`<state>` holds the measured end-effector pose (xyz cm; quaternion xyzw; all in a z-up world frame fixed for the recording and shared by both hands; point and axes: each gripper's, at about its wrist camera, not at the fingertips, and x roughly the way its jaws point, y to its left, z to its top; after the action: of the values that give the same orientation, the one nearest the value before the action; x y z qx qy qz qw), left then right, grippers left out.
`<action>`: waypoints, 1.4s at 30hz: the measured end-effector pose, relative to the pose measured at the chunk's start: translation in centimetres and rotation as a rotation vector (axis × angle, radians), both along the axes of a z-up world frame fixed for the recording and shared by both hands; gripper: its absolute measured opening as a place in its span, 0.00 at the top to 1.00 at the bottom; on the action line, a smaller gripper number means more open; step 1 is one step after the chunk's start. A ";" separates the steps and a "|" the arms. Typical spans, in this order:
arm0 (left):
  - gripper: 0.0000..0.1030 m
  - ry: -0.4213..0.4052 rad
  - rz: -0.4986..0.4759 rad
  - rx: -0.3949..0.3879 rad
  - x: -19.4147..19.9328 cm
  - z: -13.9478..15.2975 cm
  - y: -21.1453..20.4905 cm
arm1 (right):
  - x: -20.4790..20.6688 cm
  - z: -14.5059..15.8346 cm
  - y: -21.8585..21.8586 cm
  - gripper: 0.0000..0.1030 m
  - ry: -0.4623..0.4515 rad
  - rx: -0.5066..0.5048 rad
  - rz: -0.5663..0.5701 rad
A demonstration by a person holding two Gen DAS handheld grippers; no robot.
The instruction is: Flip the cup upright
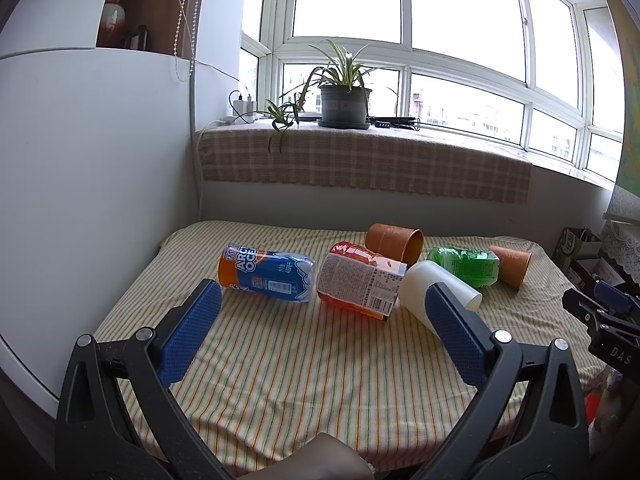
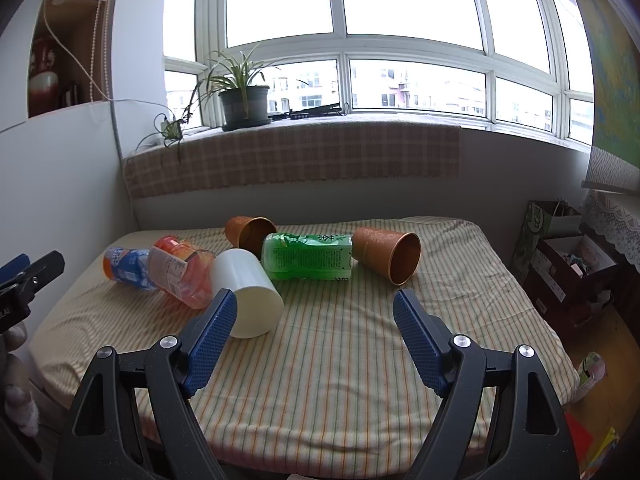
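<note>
Striped cloth covers the tabletop [image 2: 340, 360], which stands below a wide window with a potted plant [image 2: 244, 100] on the sill.

Task item: three cups lie on their sides. The white cup [image 2: 248, 292] sits left of centre in the right wrist view, its open mouth turned toward the lower right of the frame and its closed base toward the upper left, so its long axis runs diagonally. It appears to touch the red bottle [image 2: 180, 268] on its left; the green bottle [image 2: 308, 258] lies just behind it. An orange cup [image 2: 388, 254] lies right of centre, mouth facing the lower right, base against or just beside the green bottle. A second orange cup [image 2: 250, 232] lies further back, mouth toward the camera. A blue bottle [image 1: 266, 274] rests at the far left of the row.

Tongs: the right tongs [image 2: 316, 304] are spread wide, nothing between them; the white cup is just beside the left finger, the nearer orange cup above and slightly right of the gap. The left tongs [image 1: 324, 300] are likewise spread and empty; in that view the white cup [image 1: 436, 288] shows partly behind the right finger.

Assessment: which cup is intended cannot be told. Both tongs are near the white cup; the right tongs alone are near the right-hand orange cup. A grip across the cup wall, square to the long axis, would be required before rotating.
</note>
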<state>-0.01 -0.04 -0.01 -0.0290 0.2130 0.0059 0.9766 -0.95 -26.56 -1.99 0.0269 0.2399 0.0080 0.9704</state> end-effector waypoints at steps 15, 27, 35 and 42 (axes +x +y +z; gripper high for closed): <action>0.00 0.001 -0.001 -0.002 0.2 0.3 -1.0 | 0.2 -0.2 0.0 0.22 0.014 0.009 0.002; 0.00 0.002 0.000 -0.001 0.3 0.2 -1.2 | 0.2 -0.4 -0.1 0.22 0.016 0.013 0.000; 0.00 0.003 -0.002 -0.003 0.3 0.2 -1.2 | 0.2 -0.4 0.0 0.22 0.019 0.014 0.004; 0.00 0.002 -0.002 -0.003 0.2 0.3 -1.8 | 0.3 -0.5 0.0 0.22 0.026 0.017 0.007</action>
<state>0.22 -1.88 0.24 -0.0304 0.2140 0.0049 0.9763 -0.63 -26.51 -2.46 0.0344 0.2526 0.0132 0.9669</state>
